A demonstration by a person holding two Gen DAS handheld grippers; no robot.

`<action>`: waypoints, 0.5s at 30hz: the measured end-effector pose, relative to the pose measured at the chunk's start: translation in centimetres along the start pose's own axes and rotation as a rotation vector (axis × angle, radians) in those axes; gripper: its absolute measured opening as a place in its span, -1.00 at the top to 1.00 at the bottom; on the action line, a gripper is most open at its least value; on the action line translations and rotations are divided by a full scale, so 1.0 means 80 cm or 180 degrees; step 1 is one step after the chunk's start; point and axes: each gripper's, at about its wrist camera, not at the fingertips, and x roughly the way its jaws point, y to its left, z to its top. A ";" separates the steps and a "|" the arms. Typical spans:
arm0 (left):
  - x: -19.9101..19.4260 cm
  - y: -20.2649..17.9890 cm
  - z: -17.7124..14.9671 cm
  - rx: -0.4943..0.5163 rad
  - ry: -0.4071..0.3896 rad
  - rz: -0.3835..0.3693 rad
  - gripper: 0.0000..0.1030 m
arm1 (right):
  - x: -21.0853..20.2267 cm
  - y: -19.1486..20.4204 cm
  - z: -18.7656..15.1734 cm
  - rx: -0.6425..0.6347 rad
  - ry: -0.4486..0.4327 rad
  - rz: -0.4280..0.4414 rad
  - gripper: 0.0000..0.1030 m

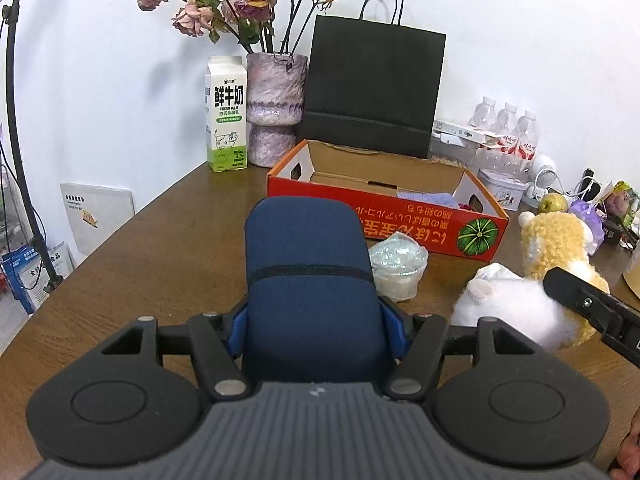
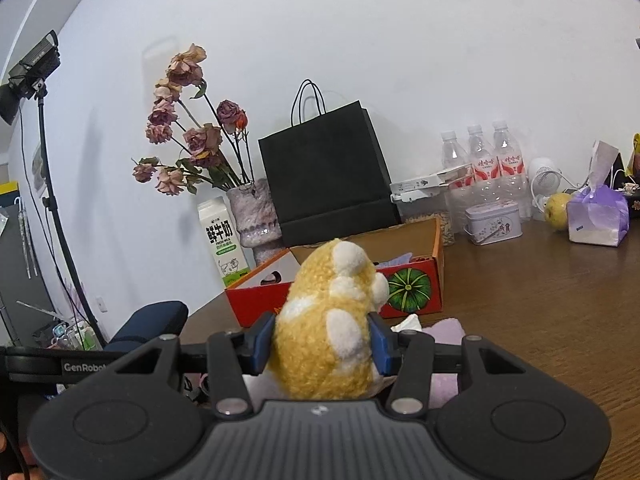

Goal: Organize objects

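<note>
From my left wrist cam: my left gripper has its fingers clamped on a navy blue fabric pouch, lifted off the brown bench. Just past it sits a crinkly clear plastic cup, and behind that the open red pumpkin box. A milk carton, a vase of dried roses and a black paper bag line the wall. A white plush lies to the right.

Right wrist cam: my right gripper is holding a yellow-and-white plush toy, fingers squeezing both its sides, in front of the red box. Water bottles, a small tin and a purple tissue pack sit further right.
</note>
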 end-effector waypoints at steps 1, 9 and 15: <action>0.000 0.000 0.001 0.0000 -0.0007 -0.0006 -0.26 | 0.001 0.001 0.001 0.0009 -0.0004 -0.0003 0.08; 0.009 -0.003 0.014 0.0041 -0.0049 -0.0076 -0.26 | 0.015 0.008 0.006 0.0050 -0.0025 -0.0039 0.08; 0.018 -0.008 0.025 0.0065 -0.0075 -0.0124 -0.26 | 0.028 0.011 0.012 0.0074 -0.0043 -0.0054 0.08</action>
